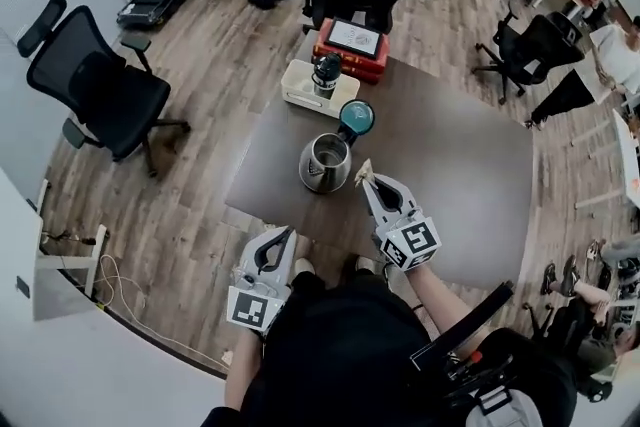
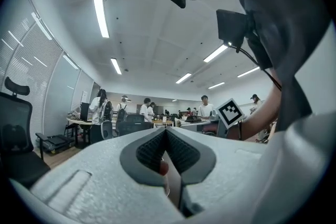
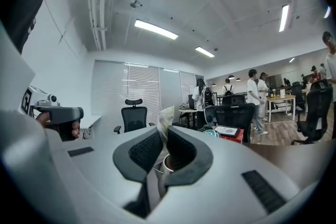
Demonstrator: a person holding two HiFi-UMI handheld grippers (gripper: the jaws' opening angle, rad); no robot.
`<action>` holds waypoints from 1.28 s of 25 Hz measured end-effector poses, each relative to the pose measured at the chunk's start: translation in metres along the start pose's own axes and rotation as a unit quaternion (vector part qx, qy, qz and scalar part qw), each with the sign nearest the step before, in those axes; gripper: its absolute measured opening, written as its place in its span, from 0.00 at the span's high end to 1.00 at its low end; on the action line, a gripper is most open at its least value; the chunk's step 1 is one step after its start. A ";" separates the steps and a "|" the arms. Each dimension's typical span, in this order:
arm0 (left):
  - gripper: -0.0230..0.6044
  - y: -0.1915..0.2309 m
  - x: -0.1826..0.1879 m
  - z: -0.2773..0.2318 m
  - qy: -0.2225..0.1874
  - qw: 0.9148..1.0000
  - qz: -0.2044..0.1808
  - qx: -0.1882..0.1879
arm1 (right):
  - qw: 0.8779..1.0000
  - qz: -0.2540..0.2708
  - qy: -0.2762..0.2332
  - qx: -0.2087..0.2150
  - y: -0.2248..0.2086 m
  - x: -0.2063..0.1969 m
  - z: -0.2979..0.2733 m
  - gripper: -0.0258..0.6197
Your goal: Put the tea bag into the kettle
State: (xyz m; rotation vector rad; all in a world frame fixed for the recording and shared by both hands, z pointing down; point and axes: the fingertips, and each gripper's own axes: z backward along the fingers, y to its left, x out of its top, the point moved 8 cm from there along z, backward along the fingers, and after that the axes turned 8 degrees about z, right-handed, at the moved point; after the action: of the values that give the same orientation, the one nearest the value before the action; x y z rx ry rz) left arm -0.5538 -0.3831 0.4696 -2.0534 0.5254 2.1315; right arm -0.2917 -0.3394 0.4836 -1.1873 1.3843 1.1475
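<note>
Head view: right gripper (image 1: 368, 181) pinches tea bag (image 1: 362, 170) beside kettle (image 1: 325, 164)

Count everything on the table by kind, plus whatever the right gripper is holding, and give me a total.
Kettle: 1
Teal round item: 1
White tray: 1
Dark bottle in the tray: 1
Red box: 1
Tablet on the red box: 1
Tea bag, in the right gripper: 1
Total: 7
</note>
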 end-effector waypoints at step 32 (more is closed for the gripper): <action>0.97 0.036 -0.006 0.067 -0.025 0.989 0.013 0.146 | 0.946 0.154 0.275 0.078 -0.015 -0.096 -0.156 0.91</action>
State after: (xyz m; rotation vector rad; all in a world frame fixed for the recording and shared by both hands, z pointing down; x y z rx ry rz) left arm -0.6285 -0.3925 0.4814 -1.8376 0.8075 1.9752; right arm -0.2816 -0.4848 0.5949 -1.2586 2.1067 0.9200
